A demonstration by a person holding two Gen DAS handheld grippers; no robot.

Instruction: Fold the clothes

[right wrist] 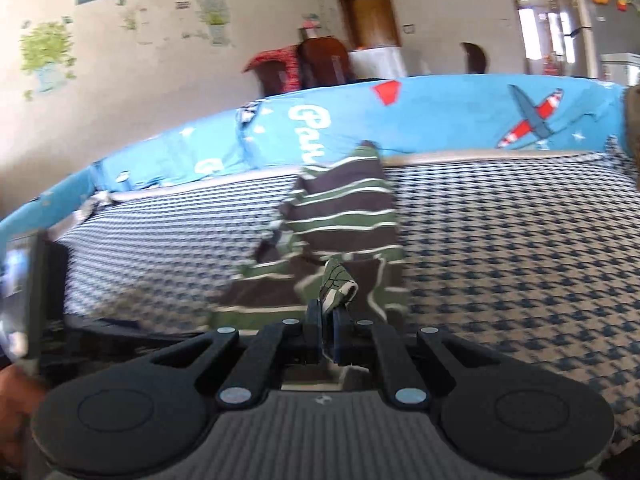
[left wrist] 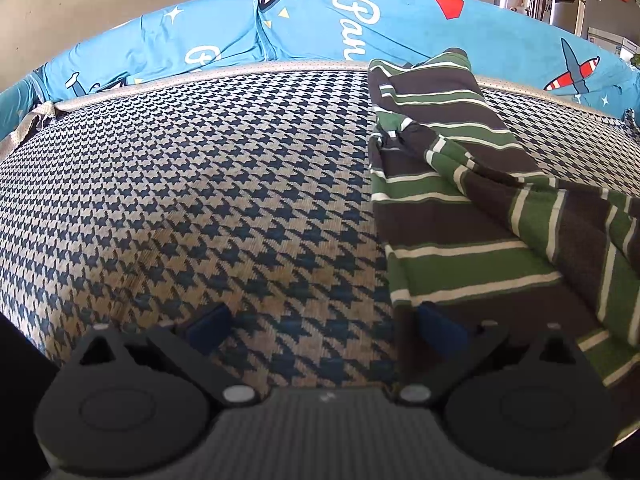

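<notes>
A green, dark grey and white striped garment [left wrist: 460, 208] lies on the houndstooth mat [left wrist: 200, 184], running from the far edge toward me on the right side. My left gripper [left wrist: 324, 320] stands open just above the mat, its right finger at the garment's near left edge, nothing between the fingers. In the right wrist view the same striped garment [right wrist: 344, 216] stretches away, and my right gripper [right wrist: 327, 314] is shut on a bunched fold of its near edge, lifted a little off the mat [right wrist: 520, 248].
A blue printed cushion [left wrist: 320, 20] with planes and lettering borders the mat's far side. Behind it stand dark chairs [right wrist: 320, 64], a white-draped table and a wall with stickers. A hand [right wrist: 16, 412] and a dark device show at the lower left of the right wrist view.
</notes>
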